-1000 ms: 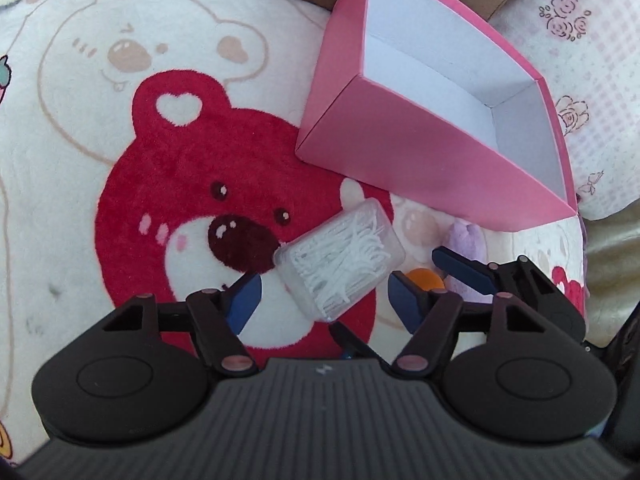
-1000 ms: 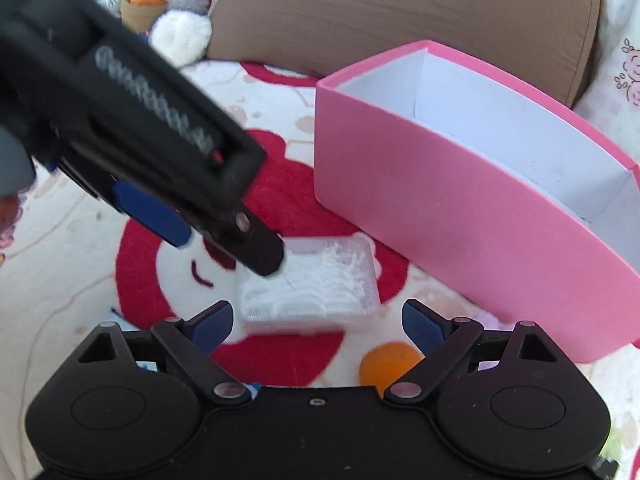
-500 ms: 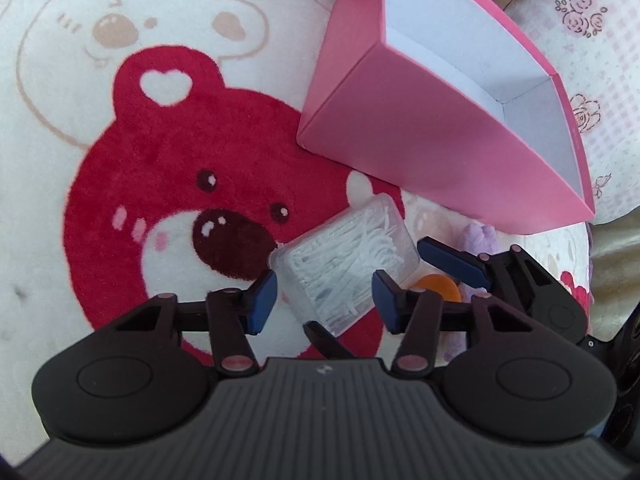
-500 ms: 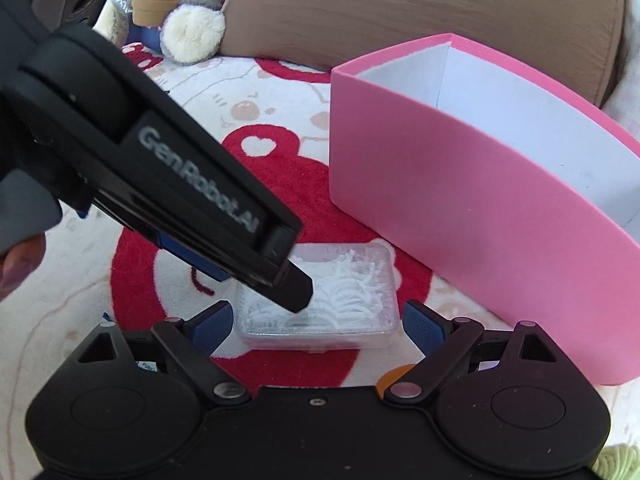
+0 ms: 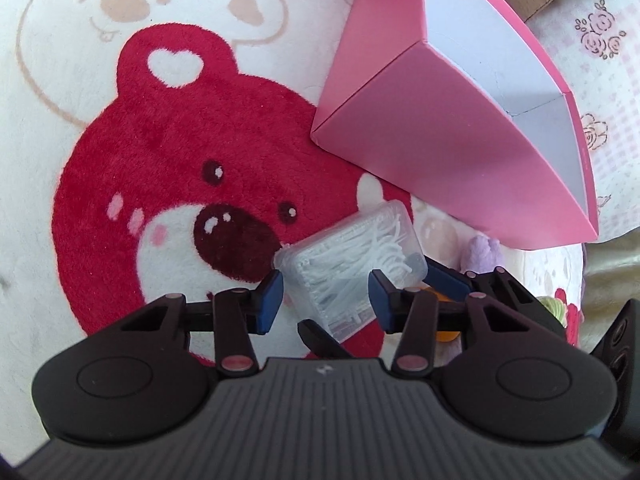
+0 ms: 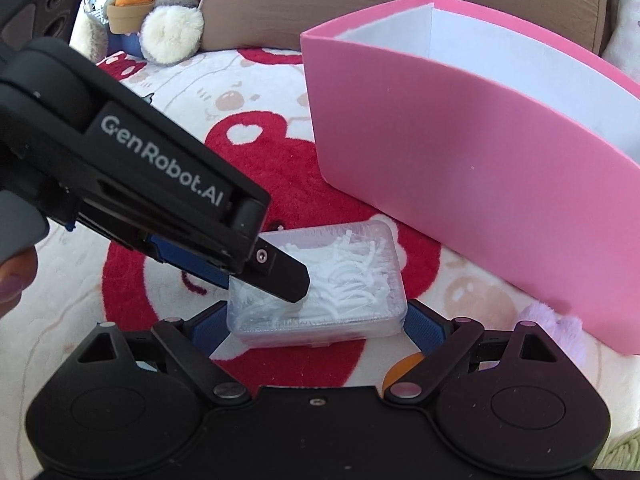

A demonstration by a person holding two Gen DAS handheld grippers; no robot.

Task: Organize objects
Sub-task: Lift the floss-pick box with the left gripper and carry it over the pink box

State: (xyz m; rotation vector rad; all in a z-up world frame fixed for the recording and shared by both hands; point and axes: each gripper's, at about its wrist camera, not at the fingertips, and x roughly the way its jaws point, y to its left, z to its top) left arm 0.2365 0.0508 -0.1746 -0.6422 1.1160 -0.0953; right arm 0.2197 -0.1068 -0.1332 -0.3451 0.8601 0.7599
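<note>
the rug is a fluffy pile cloth, matt, with a red bear face printed on cream. the pink box looks like smooth matt card, white and plain on its inner walls. the small case is clear, slightly frosted plastic with a faint gloss, and the white picks inside it look like plastic too. the left gripper has a matt black plastic body with ribbed moulding near the camera, blue rubbery pads and small shiny metal pivot pins. the brown cushion is a crinkled woven cloth. the plush rabbit is shaggy fabric.
</note>
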